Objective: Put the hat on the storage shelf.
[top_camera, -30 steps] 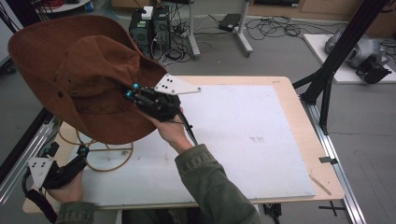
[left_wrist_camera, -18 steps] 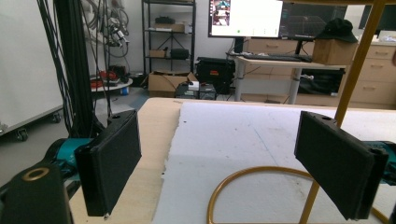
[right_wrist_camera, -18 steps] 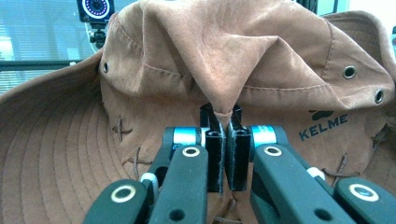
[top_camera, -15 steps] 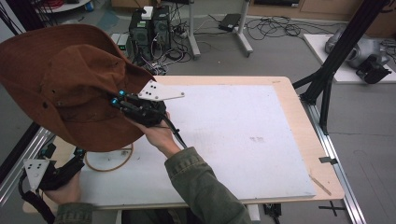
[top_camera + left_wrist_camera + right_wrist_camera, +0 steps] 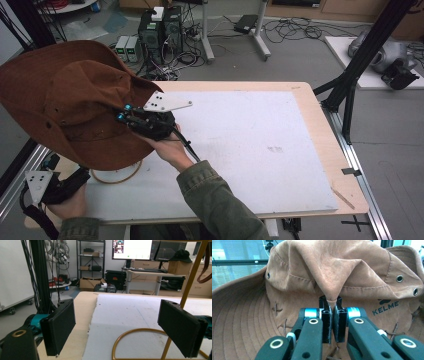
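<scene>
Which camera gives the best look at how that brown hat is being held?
The right gripper view: the right claw is shut on a pinched fold of the brown hat, seen close. The high view shows the whole hat lifted above the table.

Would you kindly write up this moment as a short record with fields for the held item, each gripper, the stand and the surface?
held item: brown suede hat, wide-brimmed, lifted above the table's left side
right gripper: right gripper shut on a pinched fold of the hat's crown
left gripper: left gripper open, low at the table's near left corner, holding nothing
stand: gold wire stand with a ring base lying on the white sheet, its upright rod rising between the left gripper's jaws
surface: white foam sheet on a wooden table
</scene>
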The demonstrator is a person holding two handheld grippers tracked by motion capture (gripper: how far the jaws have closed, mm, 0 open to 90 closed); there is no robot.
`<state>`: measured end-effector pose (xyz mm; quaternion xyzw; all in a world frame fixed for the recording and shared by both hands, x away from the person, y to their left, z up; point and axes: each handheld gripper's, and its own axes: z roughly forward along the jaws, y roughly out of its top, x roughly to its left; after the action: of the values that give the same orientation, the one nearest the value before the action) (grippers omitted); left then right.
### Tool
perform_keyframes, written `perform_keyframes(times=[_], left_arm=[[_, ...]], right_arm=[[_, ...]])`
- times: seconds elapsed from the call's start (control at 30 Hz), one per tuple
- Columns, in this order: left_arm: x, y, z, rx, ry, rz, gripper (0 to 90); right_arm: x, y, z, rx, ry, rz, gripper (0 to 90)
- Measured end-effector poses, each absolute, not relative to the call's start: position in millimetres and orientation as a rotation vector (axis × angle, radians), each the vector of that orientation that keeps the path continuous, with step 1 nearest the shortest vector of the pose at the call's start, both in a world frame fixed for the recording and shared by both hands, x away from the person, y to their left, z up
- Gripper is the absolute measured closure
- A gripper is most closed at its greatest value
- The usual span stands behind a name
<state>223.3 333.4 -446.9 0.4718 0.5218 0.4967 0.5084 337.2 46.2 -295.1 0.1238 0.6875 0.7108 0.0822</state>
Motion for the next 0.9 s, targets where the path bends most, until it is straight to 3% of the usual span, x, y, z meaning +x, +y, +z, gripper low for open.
perform_keyframes(times=[0.6,0.8,0.83,0.87,0.9], left_arm=[[223.1,333.1,-447.6,1.143,1.259,1.194,14.9],[222.6,333.4,-447.6,1.142,1.259,1.192,14.9],[222.7,333.4,-447.7,1.141,1.259,1.193,14.9],[222.7,333.3,-447.7,1.142,1.259,1.192,14.9],[222.7,333.2,-447.7,1.143,1.259,1.192,14.9]], right_arm=[[333.5,45.5,-303.2,0.346,2.112,2.092,83.2],[332.7,45.9,-302.9,0.332,2.114,2.075,75.8],[331.9,45.6,-302.5,0.321,2.116,2.069,71.0],[331.8,44.7,-300.6,0.317,2.129,2.078,60.2],[331.7,43.9,-300.0,0.318,2.127,2.082,58.2]])
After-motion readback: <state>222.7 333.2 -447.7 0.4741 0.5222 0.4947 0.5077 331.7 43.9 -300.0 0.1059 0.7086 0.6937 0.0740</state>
